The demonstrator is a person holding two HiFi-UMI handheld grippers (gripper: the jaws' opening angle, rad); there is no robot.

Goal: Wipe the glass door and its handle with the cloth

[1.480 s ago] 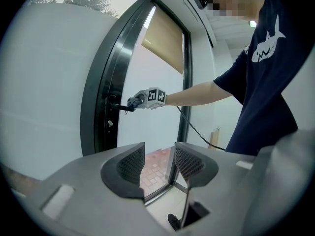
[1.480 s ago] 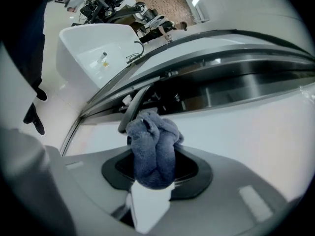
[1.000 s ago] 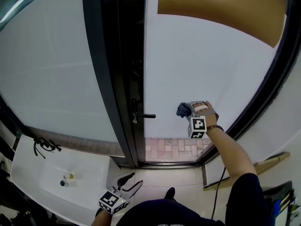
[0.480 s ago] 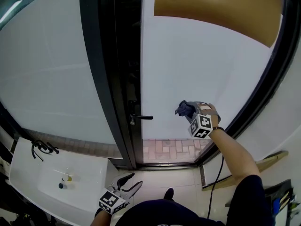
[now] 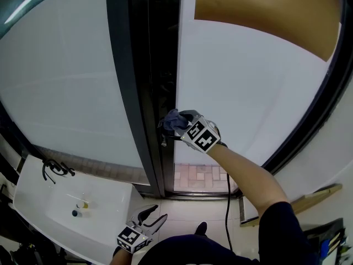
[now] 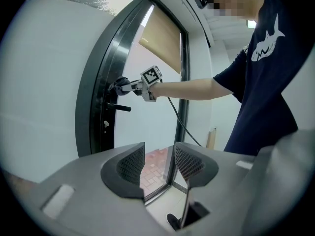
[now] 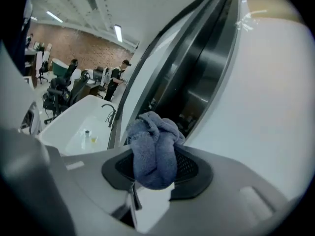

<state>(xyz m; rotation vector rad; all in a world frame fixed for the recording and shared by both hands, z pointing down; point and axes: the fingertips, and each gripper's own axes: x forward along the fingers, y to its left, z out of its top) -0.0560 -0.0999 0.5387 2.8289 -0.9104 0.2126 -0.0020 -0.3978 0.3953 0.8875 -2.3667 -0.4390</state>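
Note:
My right gripper [image 5: 177, 123] is shut on a bunched blue cloth [image 5: 171, 120] and holds it against the dark door edge, right at the black lever handle [image 5: 164, 140]. The frosted glass door pane [image 5: 248, 93] spreads to its right. In the right gripper view the cloth [image 7: 153, 149] bulges out between the jaws, close to the black frame [image 7: 197, 82]. My left gripper [image 5: 153, 216] hangs low near the floor, open and empty. The left gripper view shows its jaws apart, with the handle [image 6: 120, 107] and the cloth [image 6: 120, 84] far ahead.
A white sink counter [image 5: 33, 203] with a black tap [image 5: 55, 170] stands at lower left. A brown blind [image 5: 265, 10] covers the top of the pane. A wooden board [image 5: 311, 195] leans at lower right. A cable [image 5: 226, 181] trails from the right gripper.
My right gripper has swept left with the cloth, from the middle of the glass pane to the door edge at the handle. The left gripper has stayed low.

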